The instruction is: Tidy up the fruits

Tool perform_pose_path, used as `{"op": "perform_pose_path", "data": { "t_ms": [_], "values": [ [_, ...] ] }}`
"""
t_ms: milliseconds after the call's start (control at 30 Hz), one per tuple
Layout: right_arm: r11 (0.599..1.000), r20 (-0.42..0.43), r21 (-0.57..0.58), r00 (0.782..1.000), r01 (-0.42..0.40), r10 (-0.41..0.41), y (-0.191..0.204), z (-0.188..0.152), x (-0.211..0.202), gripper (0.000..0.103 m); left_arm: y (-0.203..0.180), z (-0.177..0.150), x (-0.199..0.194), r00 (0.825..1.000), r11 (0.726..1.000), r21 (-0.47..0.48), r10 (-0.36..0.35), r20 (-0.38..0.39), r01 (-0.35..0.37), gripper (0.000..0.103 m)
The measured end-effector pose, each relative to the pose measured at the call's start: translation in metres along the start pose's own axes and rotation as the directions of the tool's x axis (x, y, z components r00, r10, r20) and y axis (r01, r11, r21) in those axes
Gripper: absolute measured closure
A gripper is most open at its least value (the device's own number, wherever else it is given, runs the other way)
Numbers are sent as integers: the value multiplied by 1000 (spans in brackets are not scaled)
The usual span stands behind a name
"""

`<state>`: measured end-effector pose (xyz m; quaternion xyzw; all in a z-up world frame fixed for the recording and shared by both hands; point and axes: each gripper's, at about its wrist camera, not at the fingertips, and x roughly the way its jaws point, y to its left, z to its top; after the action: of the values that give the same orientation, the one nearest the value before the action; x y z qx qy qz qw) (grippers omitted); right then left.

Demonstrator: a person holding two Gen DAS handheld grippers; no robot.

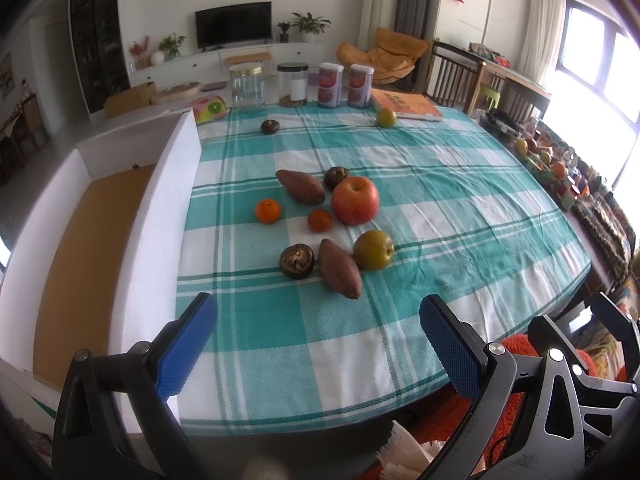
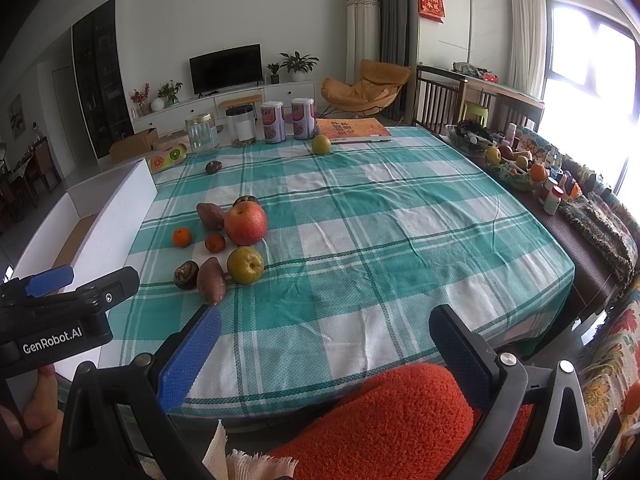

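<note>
A cluster of produce lies on the checked tablecloth (image 1: 440,208): a red apple (image 1: 355,200), two small oranges (image 1: 268,211) (image 1: 319,220), two sweet potatoes (image 1: 300,186) (image 1: 340,274), a green-yellow pear (image 1: 373,249) and dark round fruits (image 1: 296,261) (image 1: 336,177). Farther back lie another dark fruit (image 1: 270,126) and another pear (image 1: 386,117). My left gripper (image 1: 320,344) is open and empty near the table's front edge. My right gripper (image 2: 324,356) is open and empty, also at the front edge. The apple (image 2: 245,223) and pear (image 2: 245,265) also show in the right wrist view.
A white box with a brown floor (image 1: 160,216) stands along the table's left side. Jars (image 1: 247,86), two cans (image 1: 330,84) and an orange book (image 1: 406,105) line the far edge. A fruit tray and bottles (image 1: 548,164) sit on the right. An orange fuzzy cushion (image 2: 380,420) is below the front edge.
</note>
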<state>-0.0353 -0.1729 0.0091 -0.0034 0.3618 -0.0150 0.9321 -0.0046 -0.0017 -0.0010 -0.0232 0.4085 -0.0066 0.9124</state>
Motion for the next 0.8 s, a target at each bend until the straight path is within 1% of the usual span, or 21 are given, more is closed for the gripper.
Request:
{"op": "perform_pose_path", "data": {
  "t_ms": [800],
  "values": [
    [1000, -2, 2, 1000, -7, 7, 0, -1, 0, 0, -2, -3, 1, 1000, 1000, -2, -1, 0, 1, 1]
  ]
}}
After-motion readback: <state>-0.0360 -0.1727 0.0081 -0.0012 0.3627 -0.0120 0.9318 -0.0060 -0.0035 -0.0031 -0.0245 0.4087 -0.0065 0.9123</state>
